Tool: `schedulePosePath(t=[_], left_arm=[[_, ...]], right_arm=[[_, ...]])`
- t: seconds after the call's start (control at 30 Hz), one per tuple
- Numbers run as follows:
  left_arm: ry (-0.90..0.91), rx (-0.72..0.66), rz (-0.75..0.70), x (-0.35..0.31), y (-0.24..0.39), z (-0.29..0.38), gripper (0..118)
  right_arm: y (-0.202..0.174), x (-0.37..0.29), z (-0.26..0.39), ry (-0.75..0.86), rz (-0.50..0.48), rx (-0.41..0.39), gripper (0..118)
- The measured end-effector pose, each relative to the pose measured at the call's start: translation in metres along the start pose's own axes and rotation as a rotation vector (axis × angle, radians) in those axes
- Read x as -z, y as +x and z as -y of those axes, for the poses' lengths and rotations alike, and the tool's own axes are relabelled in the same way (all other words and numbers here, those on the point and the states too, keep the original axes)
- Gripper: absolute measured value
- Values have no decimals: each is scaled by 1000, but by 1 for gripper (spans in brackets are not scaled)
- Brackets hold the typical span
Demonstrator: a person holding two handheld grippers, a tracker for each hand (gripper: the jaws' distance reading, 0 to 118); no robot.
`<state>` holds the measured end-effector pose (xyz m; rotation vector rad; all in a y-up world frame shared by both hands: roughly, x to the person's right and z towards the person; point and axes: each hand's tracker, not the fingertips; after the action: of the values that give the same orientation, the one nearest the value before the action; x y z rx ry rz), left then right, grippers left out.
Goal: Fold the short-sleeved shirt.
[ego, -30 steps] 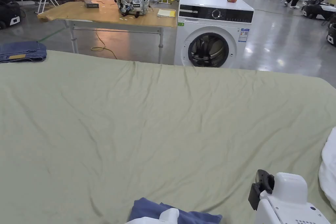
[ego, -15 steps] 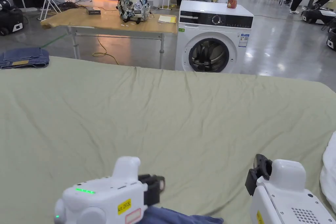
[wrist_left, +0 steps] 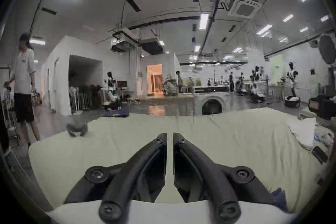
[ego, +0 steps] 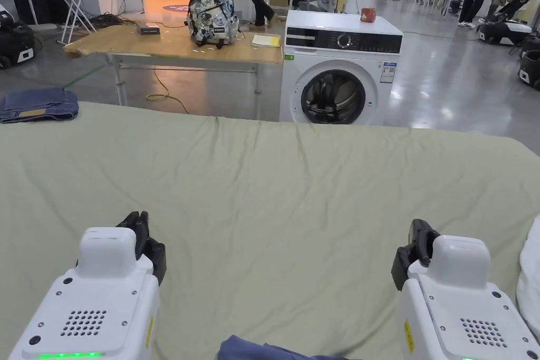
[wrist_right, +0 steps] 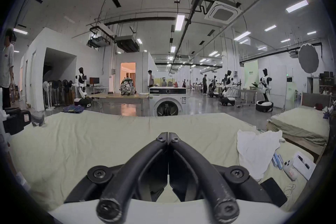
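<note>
The green sheet covers the whole work surface and is the landmark here. Beyond its far edge stands a washing machine, door open, beside a wooden table carrying a backpack. Folded jeans sit at the sheet's far left corner.

On the sheet's near edge, between the two tools, a blue garment peeks in; this is probably the short-sleeved shirt, though too little shows to be sure. A white cloth lies at the sheet's right edge.

The left gripper hovers over bare sheet with its jaws a narrow slit apart, holding nothing. The right gripper has its jaws pressed together, also empty.

Risk, as I judge it: both tools point away from the blue garment, so a grab could pinch the sheet, or the white cloth instead.

The right gripper view adds small items beside the white cloth, including a phone and a notepad.
</note>
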<state>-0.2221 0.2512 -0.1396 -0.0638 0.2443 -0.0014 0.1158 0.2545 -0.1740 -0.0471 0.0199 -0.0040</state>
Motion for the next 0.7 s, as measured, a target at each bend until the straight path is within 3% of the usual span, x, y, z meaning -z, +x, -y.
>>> schedulePosePath(t=[0.23,0.5,0.6,0.7], left_arm=[[-30,-24,2,4,-8,4,1],[-74,22,59,0,-9,16,2],[-118,13,78,-4,-13,26,1],[-162,11,87,-11,-19,40,1]], right_arm=[[1,-26,7,-33,-1,-22,0],[-31,-82,93,-321,-210,-134,0],[-48,-79,127,-407,-224,-175,0],[-56,-66,146,-472,-206,-163,0]])
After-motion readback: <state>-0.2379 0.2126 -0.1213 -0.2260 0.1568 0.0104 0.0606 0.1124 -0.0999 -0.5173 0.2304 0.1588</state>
